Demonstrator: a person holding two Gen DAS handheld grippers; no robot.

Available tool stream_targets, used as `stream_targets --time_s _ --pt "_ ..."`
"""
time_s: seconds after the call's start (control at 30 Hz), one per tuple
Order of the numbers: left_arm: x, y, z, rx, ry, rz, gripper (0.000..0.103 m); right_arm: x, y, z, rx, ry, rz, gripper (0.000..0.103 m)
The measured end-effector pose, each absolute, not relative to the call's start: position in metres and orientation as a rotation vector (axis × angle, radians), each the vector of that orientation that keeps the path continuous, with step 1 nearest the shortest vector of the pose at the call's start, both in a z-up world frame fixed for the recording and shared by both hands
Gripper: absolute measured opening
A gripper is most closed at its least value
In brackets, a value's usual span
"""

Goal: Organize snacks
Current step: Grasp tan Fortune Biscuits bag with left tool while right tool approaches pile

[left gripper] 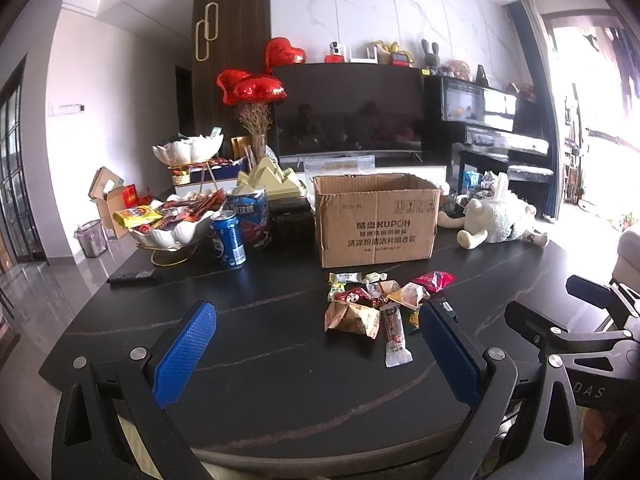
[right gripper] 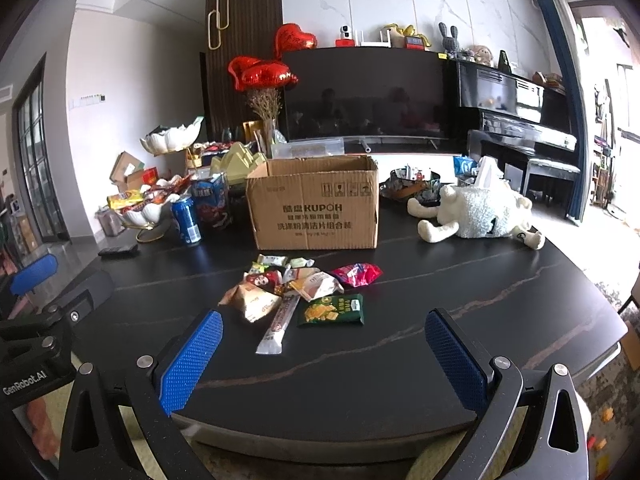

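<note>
A pile of small wrapped snacks (left gripper: 376, 304) (right gripper: 300, 288) lies on the dark table (left gripper: 260, 320) (right gripper: 460, 280), in front of an open cardboard box (left gripper: 374, 220) (right gripper: 314, 204). The pile includes a green packet (right gripper: 334, 310), a red packet (right gripper: 356, 274) and a long white stick pack (right gripper: 280, 326) (left gripper: 396, 338). My left gripper (left gripper: 320, 354) is open near the table's front edge, left of and short of the pile, holding nothing. My right gripper (right gripper: 324, 360) is open too, just short of the pile, empty. The right gripper's body (left gripper: 580, 336) shows in the left wrist view.
A white tiered snack bowl (left gripper: 172, 228) (right gripper: 148, 208), a blue can (left gripper: 228, 240) (right gripper: 186, 220) and a blue packet (left gripper: 250, 216) stand at the left. A remote (left gripper: 132, 276) lies near the left edge. A white plush toy (left gripper: 496, 220) (right gripper: 476, 214) lies at the right.
</note>
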State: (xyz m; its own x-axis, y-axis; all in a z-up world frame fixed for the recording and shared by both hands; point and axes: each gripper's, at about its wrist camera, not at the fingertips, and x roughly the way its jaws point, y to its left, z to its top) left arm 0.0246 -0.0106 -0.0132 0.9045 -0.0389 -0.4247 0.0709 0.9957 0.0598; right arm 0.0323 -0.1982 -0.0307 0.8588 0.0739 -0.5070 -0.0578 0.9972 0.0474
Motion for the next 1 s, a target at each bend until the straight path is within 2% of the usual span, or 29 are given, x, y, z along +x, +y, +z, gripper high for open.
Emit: stream_targets --time_s 0.33,0.43,0.73,0.9,1.0 --pt "0.087 -0.014 -0.021 0.047 0.532 -0.103 0.103 0.100 -0.202 -0.042 0.049 0.630 0.136 0.102" --pt "0.110 -0.015 -0.027 0.040 0.578 -0.103 0.102 0.128 -0.204 -0.047 0.062 0.682 0.140 0.099" --pt "0.179 -0.010 -0.036 0.007 0.675 -0.072 0.099 0.206 -0.205 -0.043 0.234 0.769 0.124 0.096" --pt "0.203 -0.010 -0.048 -0.026 0.709 -0.061 0.099 0.225 -0.209 -0.068 0.319 0.803 0.105 0.095" --pt "0.209 -0.014 -0.063 -0.030 0.736 -0.060 0.099 0.234 -0.214 -0.091 0.396 0.863 0.115 0.089"
